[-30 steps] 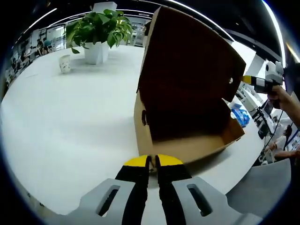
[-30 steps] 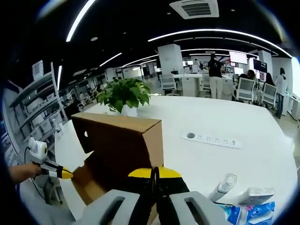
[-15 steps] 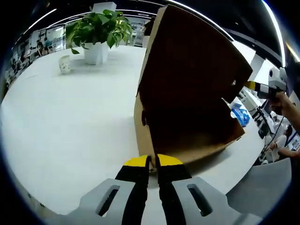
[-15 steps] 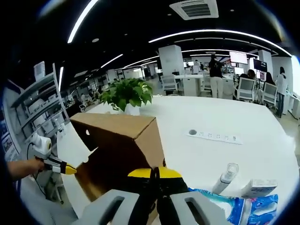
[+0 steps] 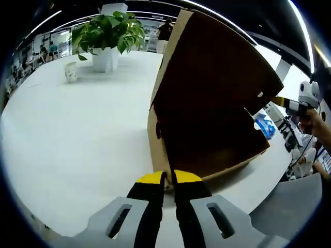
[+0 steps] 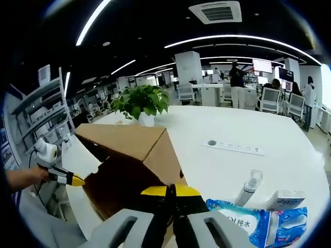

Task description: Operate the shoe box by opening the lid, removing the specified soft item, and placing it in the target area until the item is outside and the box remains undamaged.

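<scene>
**Shoe box open on the white table, both grippers pinched closed**

The cardboard shoe box [image 5: 207,139] sits on the white table [image 5: 77,129] with its lid [image 5: 217,67] raised steeply, the dark inside facing the left gripper view. The left gripper [image 5: 168,178] has its yellow-tipped jaws pressed together with nothing between them, right at the box's near corner. In the right gripper view, the right gripper [image 6: 171,192] is likewise closed and empty, just in front of the box. A blue-and-white soft pack [image 6: 258,225] lies on the table beside it, outside the box, near a clear bottle [image 6: 248,187]. A potted plant [image 5: 106,36] stands farther back, with a small cup [image 5: 71,70] near it.
</scene>
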### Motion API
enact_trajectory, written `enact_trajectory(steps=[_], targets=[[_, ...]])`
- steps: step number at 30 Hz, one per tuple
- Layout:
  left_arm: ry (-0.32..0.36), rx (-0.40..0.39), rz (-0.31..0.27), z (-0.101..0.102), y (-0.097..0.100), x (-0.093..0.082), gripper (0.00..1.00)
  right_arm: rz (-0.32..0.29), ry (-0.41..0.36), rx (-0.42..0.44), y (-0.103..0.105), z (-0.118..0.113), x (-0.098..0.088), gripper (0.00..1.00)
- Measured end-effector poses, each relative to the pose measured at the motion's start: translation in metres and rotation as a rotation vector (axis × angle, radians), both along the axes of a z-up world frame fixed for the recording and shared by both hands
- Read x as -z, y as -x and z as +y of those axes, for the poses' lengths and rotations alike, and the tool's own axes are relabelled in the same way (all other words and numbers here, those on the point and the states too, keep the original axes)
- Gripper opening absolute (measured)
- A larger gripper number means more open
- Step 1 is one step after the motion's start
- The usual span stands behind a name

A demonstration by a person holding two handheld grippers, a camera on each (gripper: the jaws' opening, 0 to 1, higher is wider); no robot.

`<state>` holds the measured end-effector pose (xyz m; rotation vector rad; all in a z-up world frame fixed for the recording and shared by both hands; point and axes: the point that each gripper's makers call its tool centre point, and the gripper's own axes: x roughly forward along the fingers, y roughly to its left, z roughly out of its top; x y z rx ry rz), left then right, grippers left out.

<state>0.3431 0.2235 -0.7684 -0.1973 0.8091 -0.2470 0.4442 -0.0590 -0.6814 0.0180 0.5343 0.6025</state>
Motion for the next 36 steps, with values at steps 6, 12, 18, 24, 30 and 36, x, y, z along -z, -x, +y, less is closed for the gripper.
enact_trajectory(steps=[6,12,18,24,30,36], targets=[[-0.004,0.008,0.001,0.000,0.000,0.000,0.05,0.009,-0.009,0.009,0.008,0.000,0.005,0.00],[-0.016,0.031,-0.007,0.001,-0.001,-0.001,0.05,0.003,-0.006,0.013,0.013,0.000,0.007,0.00],[-0.049,0.028,-0.054,0.004,-0.009,-0.011,0.13,0.001,0.002,0.010,0.015,-0.001,0.009,0.00],[-0.076,0.031,-0.099,0.009,-0.020,-0.027,0.16,-0.010,0.021,0.002,0.017,0.000,0.012,0.00],[-0.115,0.031,-0.197,0.012,-0.034,-0.049,0.16,-0.012,0.029,-0.001,0.018,0.000,0.012,0.00],[-0.126,0.039,-0.253,0.007,-0.043,-0.067,0.14,-0.007,0.033,-0.003,0.020,0.000,0.015,0.00]])
